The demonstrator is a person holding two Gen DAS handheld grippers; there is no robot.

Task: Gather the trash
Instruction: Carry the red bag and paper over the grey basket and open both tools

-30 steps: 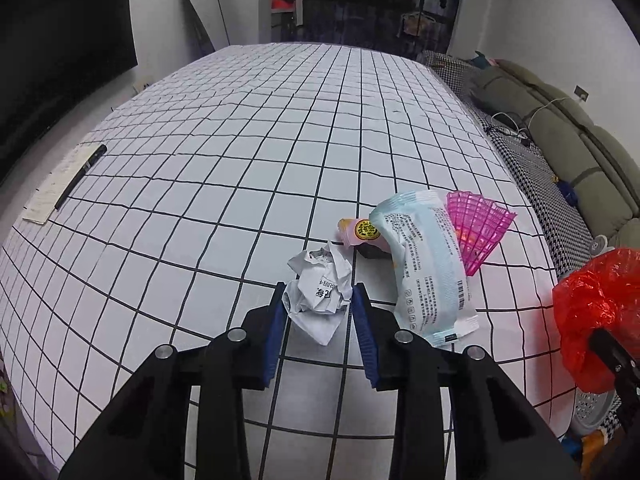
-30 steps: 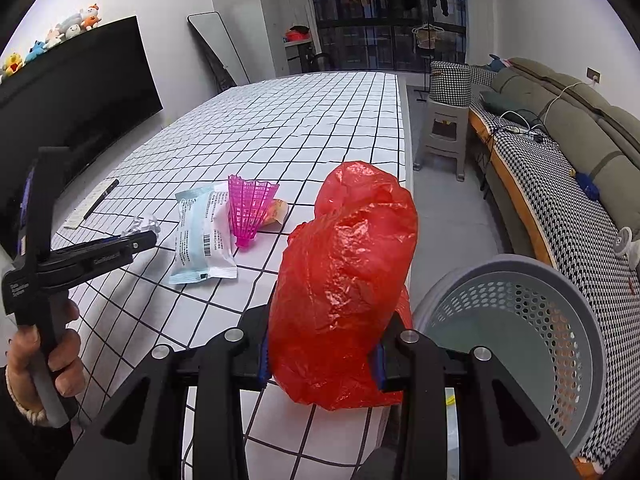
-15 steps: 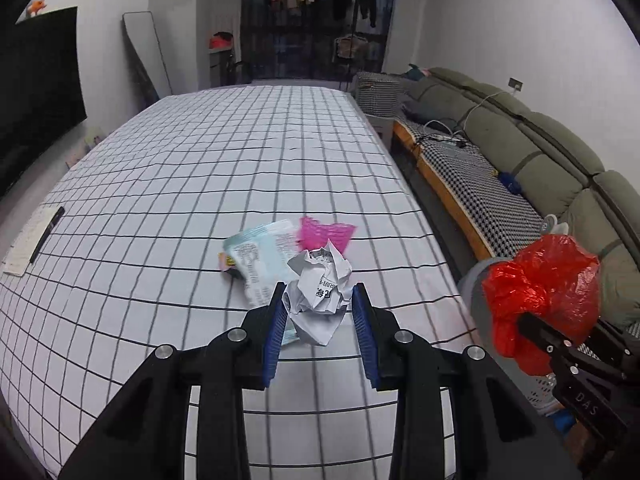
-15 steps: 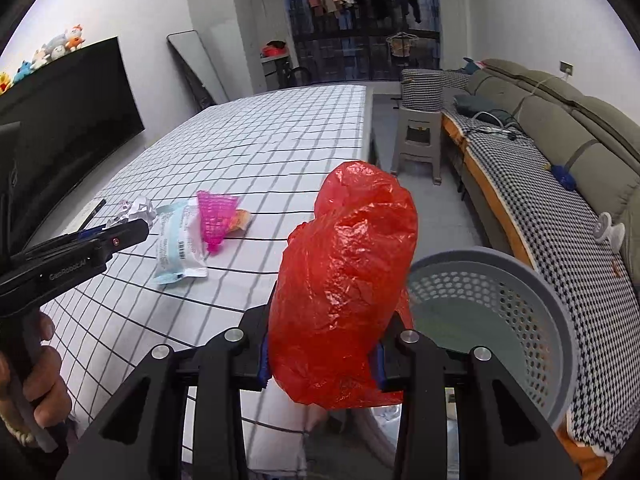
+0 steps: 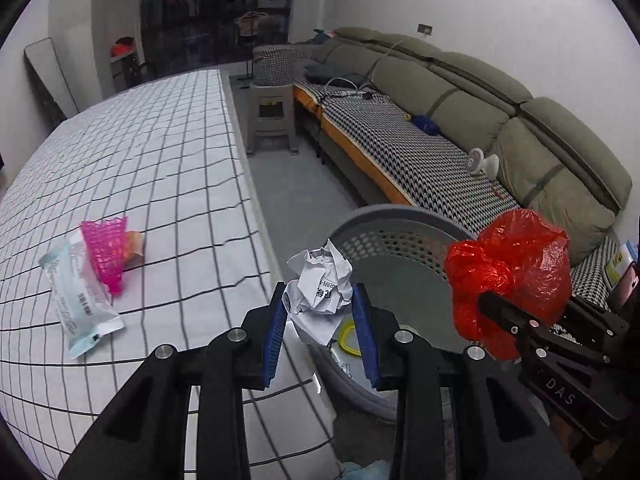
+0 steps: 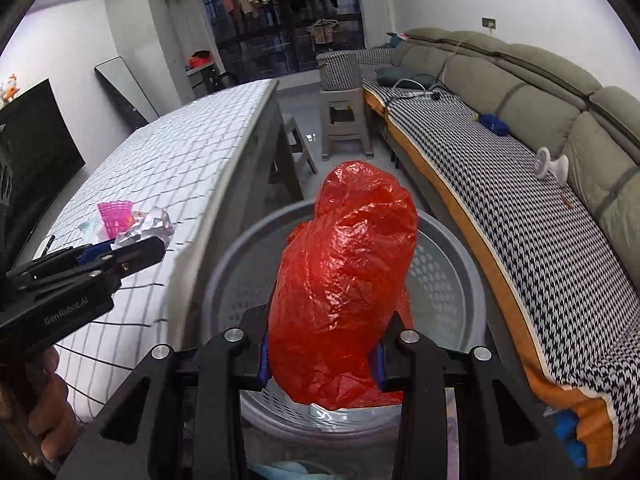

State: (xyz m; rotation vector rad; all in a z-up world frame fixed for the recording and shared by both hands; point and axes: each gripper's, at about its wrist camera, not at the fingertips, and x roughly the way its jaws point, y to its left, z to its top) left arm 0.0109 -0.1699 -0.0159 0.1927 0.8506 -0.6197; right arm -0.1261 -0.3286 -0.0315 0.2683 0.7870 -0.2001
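Wrapper (image 5: 78, 308), pale blue and white, lay at the left of the left wrist frame on the grid-patterned tabletop (image 5: 160, 168), with a pink mesh piece (image 5: 106, 252) overlapping its upper end and a small orange packet (image 5: 134, 248) just beside that. Lower centre of the same frame: left gripper (image 5: 320, 312), jaws drawn in close and pinching a crumpled paper ball (image 5: 320, 286) between the blue pads (image 5: 276, 332). Paper ball sat past the table edge, over the near rim of the grey perforated basket (image 5: 400, 232) on the floor. Something yellow showed inside the basket, too hidden to identify. Right of centre: right gripper (image 5: 486, 316) entered from the lower right, clamped on a crumpled red plastic bag (image 5: 512, 276) above the basket's right side.

Right wrist frame, left edge: left gripper (image 6: 116, 252) and a hand (image 6: 44, 412) on its grip. Centre: right gripper (image 6: 322, 360) narrowly set, pads pressed into the red plastic bag (image 6: 344, 284), directly over the basket (image 6: 452, 272) opening. Sofa (image 6: 560, 92) ran along the right.
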